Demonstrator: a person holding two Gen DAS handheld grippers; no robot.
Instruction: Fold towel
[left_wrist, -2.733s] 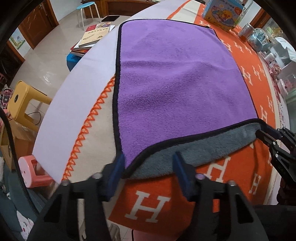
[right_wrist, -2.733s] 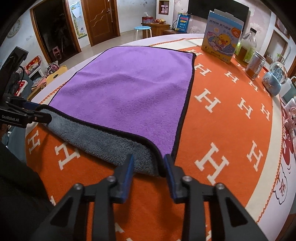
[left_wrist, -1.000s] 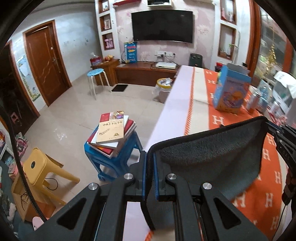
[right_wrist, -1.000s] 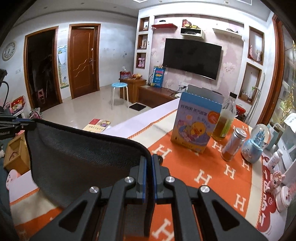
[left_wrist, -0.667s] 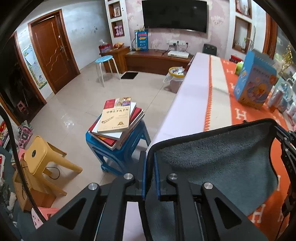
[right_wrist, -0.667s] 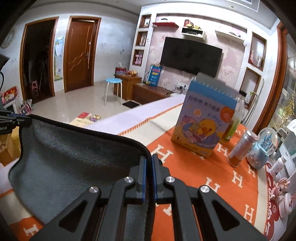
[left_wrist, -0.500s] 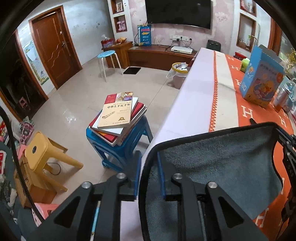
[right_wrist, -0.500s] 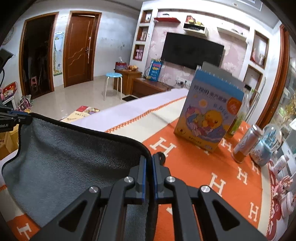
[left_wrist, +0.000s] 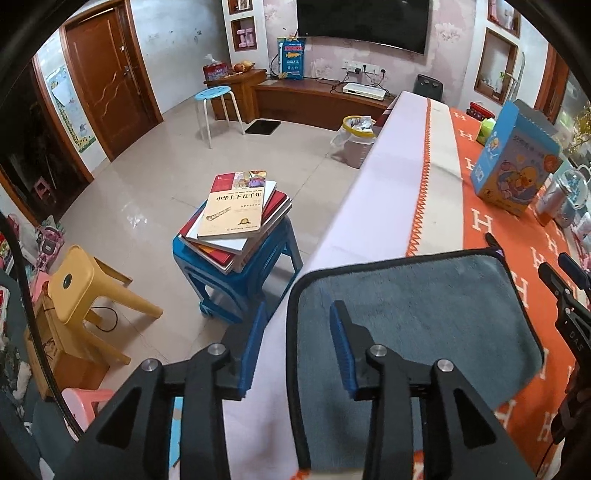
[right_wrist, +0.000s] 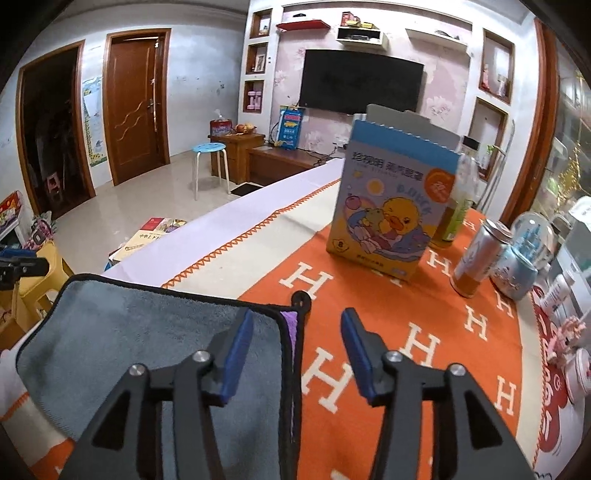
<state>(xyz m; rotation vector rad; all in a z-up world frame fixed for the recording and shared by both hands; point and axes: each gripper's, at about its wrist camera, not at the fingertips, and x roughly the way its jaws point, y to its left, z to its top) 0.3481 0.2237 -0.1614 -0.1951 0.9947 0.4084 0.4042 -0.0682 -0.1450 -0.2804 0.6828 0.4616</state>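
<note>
The towel (left_wrist: 424, 317) lies folded on the table, grey side up with a black hem; it also shows in the right wrist view (right_wrist: 147, 332), where a strip of purple (right_wrist: 290, 325) peeks out at its right corner. My left gripper (left_wrist: 297, 332) is open and empty, straddling the towel's far left corner. My right gripper (right_wrist: 297, 343) is open and empty, straddling the far right corner. The right gripper's tips (left_wrist: 561, 273) show at the right edge of the left wrist view.
The table wears an orange H-pattern cloth (right_wrist: 424, 332). A duck-print box (right_wrist: 399, 206), a bottle (right_wrist: 454, 218), a can (right_wrist: 476, 262) and a snow globe (right_wrist: 524, 258) stand behind the towel. Left of the table stand a blue stool with books (left_wrist: 236, 221) and a yellow stool (left_wrist: 85, 288).
Both grippers carried the towel's near edge forward over the far edge, lowered it and opened. The towel now lies flat, grey side up, released.
</note>
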